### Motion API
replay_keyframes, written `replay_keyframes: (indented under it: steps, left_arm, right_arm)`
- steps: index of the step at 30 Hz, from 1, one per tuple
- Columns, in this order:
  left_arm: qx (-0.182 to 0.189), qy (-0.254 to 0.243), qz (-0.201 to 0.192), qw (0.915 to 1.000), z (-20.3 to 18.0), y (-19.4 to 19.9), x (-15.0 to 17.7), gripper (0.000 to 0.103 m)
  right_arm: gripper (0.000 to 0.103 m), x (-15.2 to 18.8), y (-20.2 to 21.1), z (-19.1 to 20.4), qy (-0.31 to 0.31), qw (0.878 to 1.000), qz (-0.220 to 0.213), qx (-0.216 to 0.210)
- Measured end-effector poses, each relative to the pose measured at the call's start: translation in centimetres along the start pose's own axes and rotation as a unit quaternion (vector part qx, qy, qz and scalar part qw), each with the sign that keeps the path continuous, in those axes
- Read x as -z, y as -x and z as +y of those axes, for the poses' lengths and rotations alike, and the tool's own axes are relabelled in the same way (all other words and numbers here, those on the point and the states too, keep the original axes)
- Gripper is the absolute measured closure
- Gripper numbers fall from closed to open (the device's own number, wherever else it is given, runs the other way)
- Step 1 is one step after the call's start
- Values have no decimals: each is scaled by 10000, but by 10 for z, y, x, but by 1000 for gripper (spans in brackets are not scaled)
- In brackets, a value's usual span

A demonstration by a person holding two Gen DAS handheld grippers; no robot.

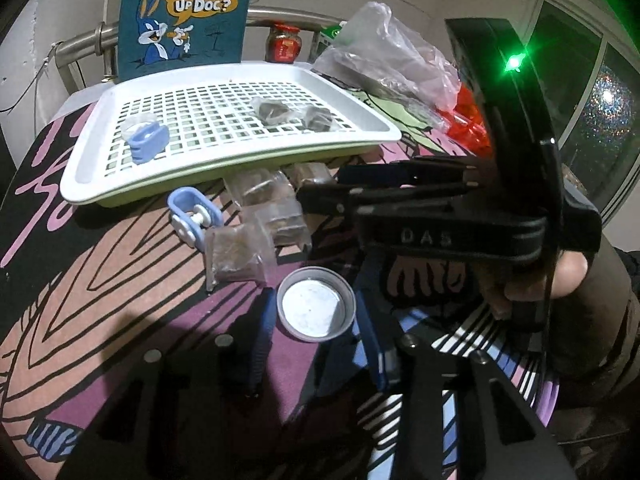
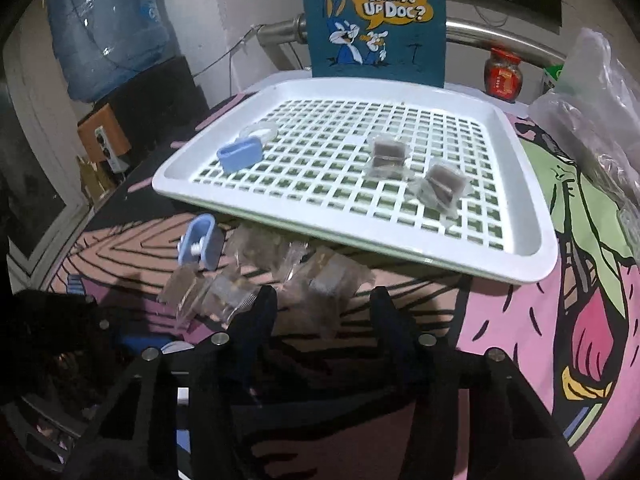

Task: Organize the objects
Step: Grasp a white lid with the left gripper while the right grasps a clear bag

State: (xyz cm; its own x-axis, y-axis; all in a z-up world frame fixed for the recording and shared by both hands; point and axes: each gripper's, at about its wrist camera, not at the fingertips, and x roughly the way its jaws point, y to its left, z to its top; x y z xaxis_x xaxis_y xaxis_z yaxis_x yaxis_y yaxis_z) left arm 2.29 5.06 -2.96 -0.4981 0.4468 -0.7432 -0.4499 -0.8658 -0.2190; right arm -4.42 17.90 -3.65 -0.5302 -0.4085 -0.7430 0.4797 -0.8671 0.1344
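While the left gripper (image 1: 316, 344) tilts down with its blue-padded jaws parted around a round metal lid (image 1: 315, 309) on the cartoon-printed cloth (image 1: 100, 280), the right gripper (image 2: 324, 300) angles down, jaws apart, over clear brown-filled packets (image 2: 320, 280) before the white slotted tray (image 2: 520, 256).

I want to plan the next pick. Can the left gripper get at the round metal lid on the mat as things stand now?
Probably yes. The metal lid lies open side up on the mat, right between the left gripper's fingers, with nothing on top of it. The right gripper reaches toward the packets farther off, clear of the lid.
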Motion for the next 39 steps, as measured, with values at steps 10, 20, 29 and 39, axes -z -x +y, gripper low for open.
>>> replay_keyframes:
  steps: [10, 20, 29, 39]
  left_arm:
    - [-194, 146, -336, 9991, 17, 22, 0, 64]
    - [-287, 324, -617, 9972, 33, 37, -1, 64]
    - [-471, 535, -945, 9930, 44, 47, -7, 64]
    - [-589, 580, -1363, 9872, 51, 59, -8, 64]
  right_arm:
    - [56, -9, -12, 2, -242, 9996, 79, 125]
    - [77, 6, 3, -4, -318, 9995, -19, 56]
    - [77, 23, 41, -4, -196, 9985, -508, 55]
    - [77, 26, 60, 7, 86, 9944, -1050, 87]
